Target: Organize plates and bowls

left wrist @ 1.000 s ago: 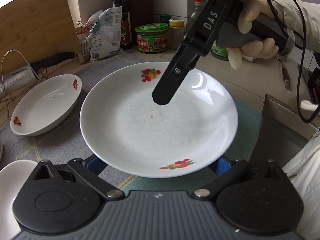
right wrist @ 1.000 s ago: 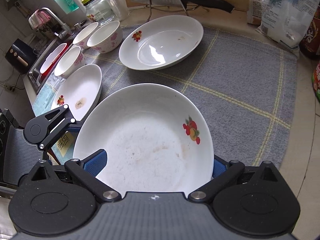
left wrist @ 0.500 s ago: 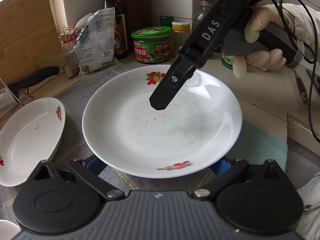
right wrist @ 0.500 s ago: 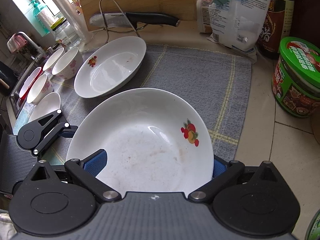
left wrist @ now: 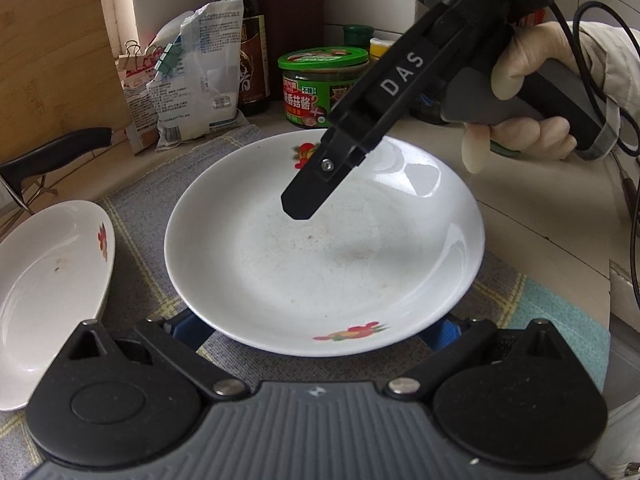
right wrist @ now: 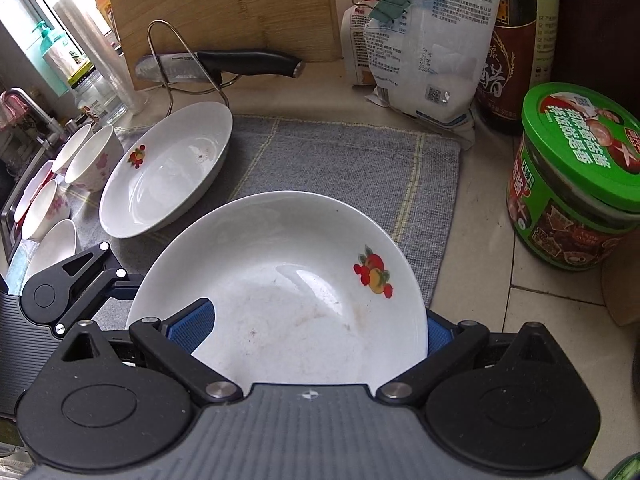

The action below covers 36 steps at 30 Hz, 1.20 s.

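A: Both grippers hold the fruit-print plate [right wrist: 288,292] at frame centre: the right gripper [right wrist: 316,332] pinches its near rim, the left gripper [left wrist: 316,330] clamps the opposite edge.

B: Risk?

A: Uneven pulls could slip it onto the grey mat [right wrist: 352,160]. Only the right view shows the floral bowls [right wrist: 92,160], far left.

A home kitchen: knife [right wrist: 224,65], sauce jar [right wrist: 576,184] (green-lidded), faucet [right wrist: 28,106].
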Each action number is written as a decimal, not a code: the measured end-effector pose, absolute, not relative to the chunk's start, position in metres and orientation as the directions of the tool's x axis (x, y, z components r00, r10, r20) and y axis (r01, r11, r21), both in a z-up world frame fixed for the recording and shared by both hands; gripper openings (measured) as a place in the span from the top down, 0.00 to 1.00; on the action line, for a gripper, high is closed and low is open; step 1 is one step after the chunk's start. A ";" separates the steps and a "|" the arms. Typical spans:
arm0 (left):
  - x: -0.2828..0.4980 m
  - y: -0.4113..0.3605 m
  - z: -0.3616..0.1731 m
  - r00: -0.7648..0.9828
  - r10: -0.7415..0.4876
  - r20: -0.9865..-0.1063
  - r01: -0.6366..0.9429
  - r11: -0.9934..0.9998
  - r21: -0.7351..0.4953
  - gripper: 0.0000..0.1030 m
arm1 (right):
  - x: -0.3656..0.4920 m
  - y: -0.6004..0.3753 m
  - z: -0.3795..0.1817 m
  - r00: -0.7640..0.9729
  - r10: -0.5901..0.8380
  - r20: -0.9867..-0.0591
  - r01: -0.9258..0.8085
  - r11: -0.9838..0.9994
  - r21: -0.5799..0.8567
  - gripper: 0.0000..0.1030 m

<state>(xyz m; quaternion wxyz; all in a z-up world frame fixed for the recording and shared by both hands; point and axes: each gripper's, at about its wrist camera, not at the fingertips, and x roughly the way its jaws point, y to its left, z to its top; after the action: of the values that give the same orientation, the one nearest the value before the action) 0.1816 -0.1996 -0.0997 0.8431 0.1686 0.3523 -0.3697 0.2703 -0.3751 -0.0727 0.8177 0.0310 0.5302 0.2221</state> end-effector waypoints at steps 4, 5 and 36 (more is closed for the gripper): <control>0.181 -0.200 -0.101 0.486 -0.493 -0.722 0.740 0.672 0.038 0.01 | 0.271 -0.375 -0.076 0.340 0.396 -0.853 -0.329 0.900 0.286 0.00; 0.181 -0.200 -0.101 0.492 -0.488 -0.721 0.737 0.675 0.046 0.01 | 0.271 -0.374 -0.077 0.339 0.392 -0.855 -0.329 0.901 0.282 0.00; 0.107 -0.104 -0.051 0.711 -0.335 -0.619 0.439 0.899 0.017 0.01 | 0.186 -0.329 -0.027 0.586 0.237 -0.774 -0.257 0.961 0.100 0.00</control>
<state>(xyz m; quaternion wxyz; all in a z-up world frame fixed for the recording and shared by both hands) 0.1075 -0.1040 -0.0511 0.9212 0.0816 0.3172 -0.2099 0.1860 -0.3294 -0.0270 0.8906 -0.0114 0.4330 0.1387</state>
